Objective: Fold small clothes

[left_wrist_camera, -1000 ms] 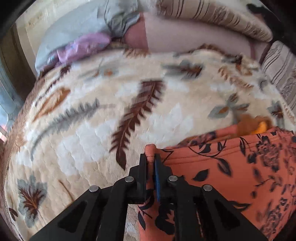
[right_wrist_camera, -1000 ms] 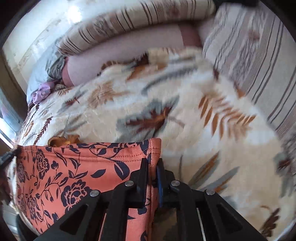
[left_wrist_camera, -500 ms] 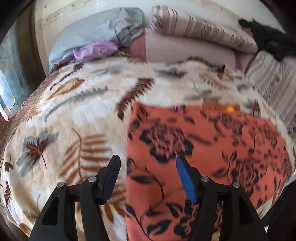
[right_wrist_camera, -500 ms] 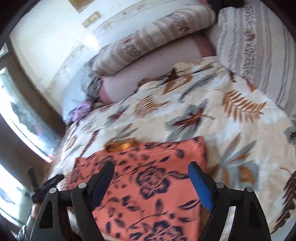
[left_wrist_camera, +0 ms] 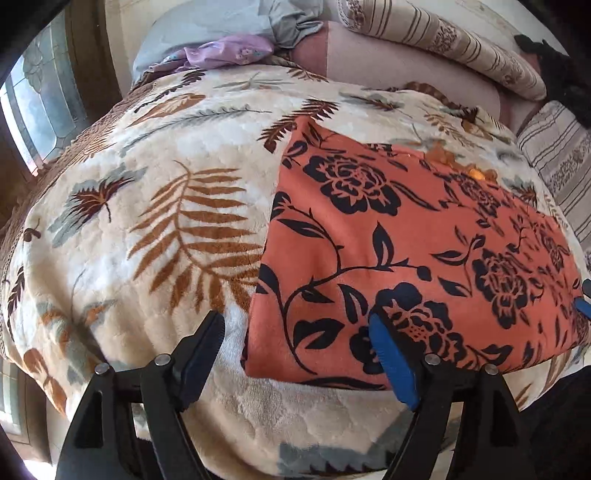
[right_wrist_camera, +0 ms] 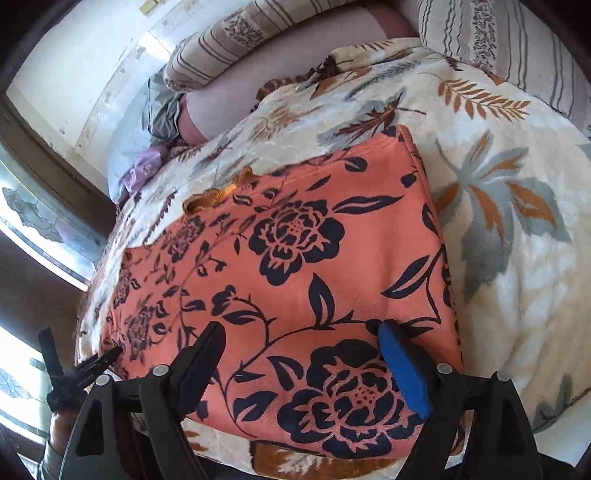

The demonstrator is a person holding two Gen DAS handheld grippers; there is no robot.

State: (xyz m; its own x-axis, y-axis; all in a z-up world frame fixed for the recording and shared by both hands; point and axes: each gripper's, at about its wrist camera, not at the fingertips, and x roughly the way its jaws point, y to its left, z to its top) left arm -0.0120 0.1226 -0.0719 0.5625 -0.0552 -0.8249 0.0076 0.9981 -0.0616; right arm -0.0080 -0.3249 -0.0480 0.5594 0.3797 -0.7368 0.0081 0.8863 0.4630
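An orange garment with a dark flower print point(left_wrist_camera: 424, 240) lies folded flat as a rectangle on the leaf-patterned blanket point(left_wrist_camera: 166, 221). My left gripper point(left_wrist_camera: 297, 321) hovers over its near left corner. Its jaws are opening, and the pads touch nothing. In the right wrist view the same garment point(right_wrist_camera: 295, 277) fills the middle, and my right gripper point(right_wrist_camera: 299, 328) stands open above its near edge, apart from the cloth. The left gripper point(right_wrist_camera: 85, 369) shows at the lower left of that view. A blue pad of the right gripper point(left_wrist_camera: 583, 306) peeks in at the left view's right edge.
A small orange-yellow scrap point(right_wrist_camera: 214, 195) sticks out at the garment's far edge. Striped pillows point(left_wrist_camera: 443, 37), a pink bolster point(left_wrist_camera: 388, 66), a grey pillow point(left_wrist_camera: 207, 26) and a purple cloth point(left_wrist_camera: 229, 51) line the far side. A window point(left_wrist_camera: 40, 103) is at the left.
Both grippers were shut on the garment's folded edge a second ago. They have let go, opened wide and drawn back, and the garment now lies flat on the blanket.
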